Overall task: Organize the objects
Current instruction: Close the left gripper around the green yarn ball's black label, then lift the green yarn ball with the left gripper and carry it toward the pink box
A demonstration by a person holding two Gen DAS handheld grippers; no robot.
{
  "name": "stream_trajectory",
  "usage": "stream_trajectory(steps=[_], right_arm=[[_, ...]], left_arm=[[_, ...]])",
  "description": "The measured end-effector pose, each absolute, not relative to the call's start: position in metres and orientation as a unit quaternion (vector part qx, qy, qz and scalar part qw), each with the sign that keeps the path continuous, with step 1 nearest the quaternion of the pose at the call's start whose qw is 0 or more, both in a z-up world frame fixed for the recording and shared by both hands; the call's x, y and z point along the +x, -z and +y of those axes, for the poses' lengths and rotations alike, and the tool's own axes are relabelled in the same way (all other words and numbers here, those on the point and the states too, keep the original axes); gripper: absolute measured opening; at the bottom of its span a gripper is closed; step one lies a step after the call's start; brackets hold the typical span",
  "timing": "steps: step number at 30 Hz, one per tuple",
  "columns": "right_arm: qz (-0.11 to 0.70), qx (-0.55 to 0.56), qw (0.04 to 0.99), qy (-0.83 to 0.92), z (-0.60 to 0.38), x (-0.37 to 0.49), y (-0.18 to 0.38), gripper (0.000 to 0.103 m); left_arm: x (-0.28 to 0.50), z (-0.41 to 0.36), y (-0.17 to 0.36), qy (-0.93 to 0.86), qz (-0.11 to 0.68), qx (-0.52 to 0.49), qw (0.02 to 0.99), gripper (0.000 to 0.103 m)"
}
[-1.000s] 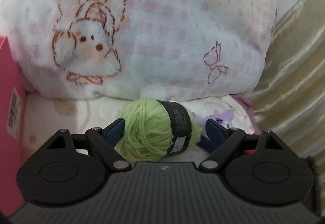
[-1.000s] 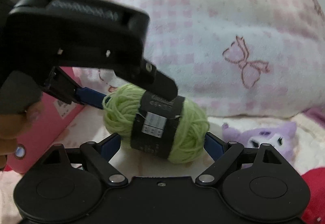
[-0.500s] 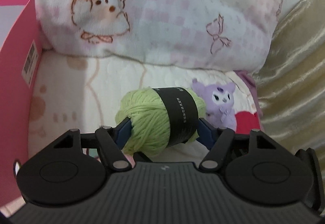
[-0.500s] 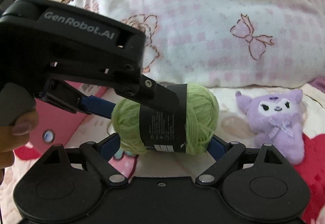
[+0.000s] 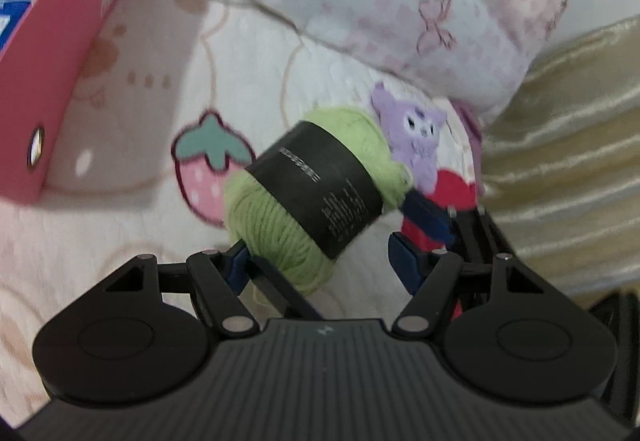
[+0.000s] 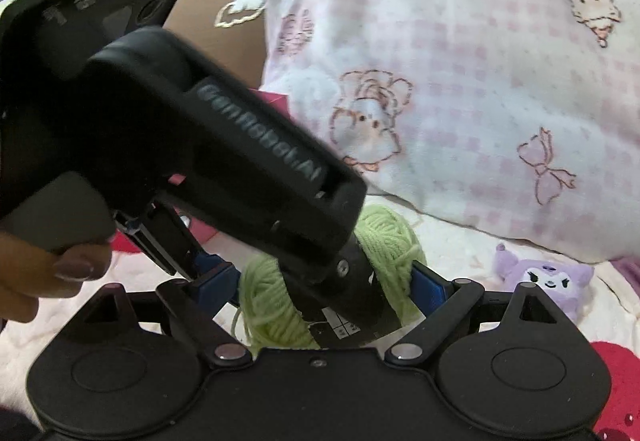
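Between both grippers' fingers (image 5: 240,265), yarn (image 5: 308,201) (green)

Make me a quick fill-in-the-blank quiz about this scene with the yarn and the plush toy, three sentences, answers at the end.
1. The ball of yarn is light ____ in colour.
2. The paper band around the yarn is ____.
3. The small plush toy lying below the pillow is ____.

Missing words: green; black; purple
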State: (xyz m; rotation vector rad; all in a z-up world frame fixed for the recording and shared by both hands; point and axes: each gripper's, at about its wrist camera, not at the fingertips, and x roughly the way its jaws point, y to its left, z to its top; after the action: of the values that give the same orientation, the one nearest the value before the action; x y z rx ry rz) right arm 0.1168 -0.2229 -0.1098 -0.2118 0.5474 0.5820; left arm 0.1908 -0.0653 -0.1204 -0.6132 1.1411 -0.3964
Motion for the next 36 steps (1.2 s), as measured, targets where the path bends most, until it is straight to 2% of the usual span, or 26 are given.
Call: stream_trajectory(steps=[5,11,16,18,21,28,34,36], right_arm=[[0.260,-0.129,0.909,-0.300,-0.221,0.107,0.111,0.095],[0.291,-0.115,0.899,-0.308,-0.233,0.138,0.126,0.098],[0.317,-0.063,0.902,-0.287,-0.245,0.144,0.125,0.098],[0.313,-0.068,0.904,-0.283,-0.243,0.143,0.126,0.098],[0.319,-0.080,0.903,-0.277,-0.237,0.147,0.129,0.098],[0.345,-0.021,0.906,-0.245,-0.240,0.153,0.136,0.098],[0.370,-0.004,0.903,-0.220,-0.237,0.151,0.138,0.098],[0.393,0.016,0.895,-0.210,-0.240,0.149,0.142,0.099]], left_arm=[[0.183,-0.062,0.129,0.189,0.538,-0.314,0.759,0.068],[0.182,-0.061,0.132,0.173,0.550,-0.268,0.772,0.068],[0.173,-0.044,0.119,0.189,0.526,-0.270,0.784,0.074],[0.176,-0.040,0.115,0.189,0.509,-0.252,0.801,0.081],[0.189,-0.038,0.114,0.172,0.493,-0.228,0.822,0.082],[0.210,-0.049,0.130,0.183,0.450,-0.209,0.849,0.082],[0.213,-0.038,0.146,0.192,0.455,-0.277,0.824,0.081],[0.212,-0.033,0.154,0.203,0.459,-0.300,0.811,0.074]])
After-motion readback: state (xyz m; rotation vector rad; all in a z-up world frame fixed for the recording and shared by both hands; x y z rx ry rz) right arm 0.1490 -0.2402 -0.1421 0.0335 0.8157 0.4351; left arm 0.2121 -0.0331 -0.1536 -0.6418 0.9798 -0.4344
